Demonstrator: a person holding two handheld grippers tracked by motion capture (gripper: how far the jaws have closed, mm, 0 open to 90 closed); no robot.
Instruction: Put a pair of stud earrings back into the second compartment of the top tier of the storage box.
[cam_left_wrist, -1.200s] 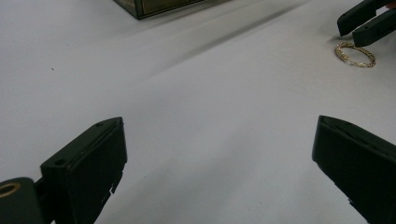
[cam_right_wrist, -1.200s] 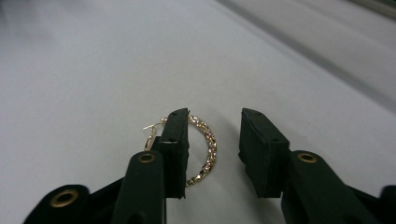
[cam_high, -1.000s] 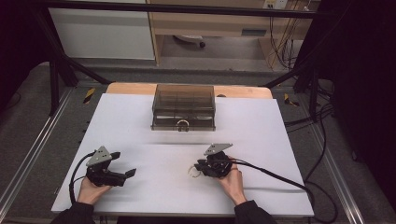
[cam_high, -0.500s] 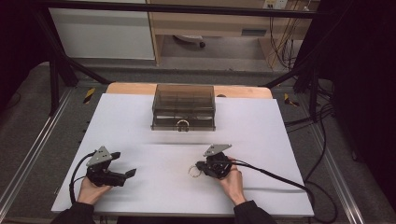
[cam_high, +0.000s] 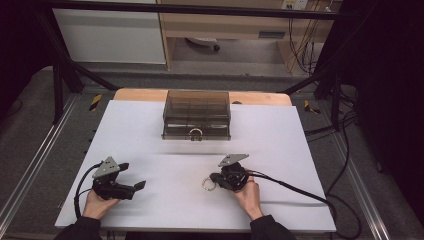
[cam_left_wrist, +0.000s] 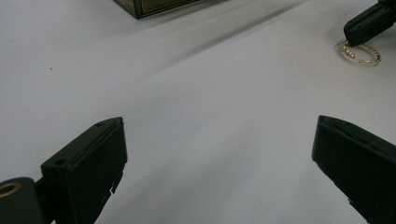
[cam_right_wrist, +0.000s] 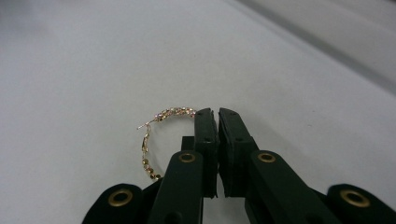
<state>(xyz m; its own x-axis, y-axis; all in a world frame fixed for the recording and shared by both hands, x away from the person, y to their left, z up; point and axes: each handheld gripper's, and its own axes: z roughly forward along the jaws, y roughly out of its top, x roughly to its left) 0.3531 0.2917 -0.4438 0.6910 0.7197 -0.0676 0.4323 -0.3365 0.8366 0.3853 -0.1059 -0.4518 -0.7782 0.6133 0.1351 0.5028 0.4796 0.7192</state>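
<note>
Gold thing: we are looking at a small gold hoop (cam_right_wrist: 161, 135), like an earring or little bracelet, made of tiny shiny beads and links.
Where it is lying: we are seeing the hoop (cam_high: 209, 184) flat on the white table (cam_high: 150, 140), near the front edge, at about 6 o'clock from the dark see-through box (cam_high: 196, 114).
Right gripper: we are holding the right gripper (cam_right_wrist: 217, 113) with its jaws nearly squeezed together, and the tip is sitting right at the hoop's edge. We cannot tell if the thin wire is really pinched between them or just lying beside them.
Left gripper: we are resting the left gripper (cam_left_wrist: 217, 140) on the table with its jaws wide apart and nothing between them. It is sitting well apart from the hoop (cam_left_wrist: 360, 52), out at about 9 o'clock from it.
How it feels, we think: very light, thin and a bit bendy. It is probably slippery too, and easy to squash out of shape.
Where to grab: we think the best spot is across the wire of the ring, on the side nearest the right gripper, with a soft squeeze.
Watch out: we are guessing it may slide on the smooth table or swing once it is lifted.
Box: we are seeing a small ring handle (cam_high: 195, 133) on its front, facing us.
</note>
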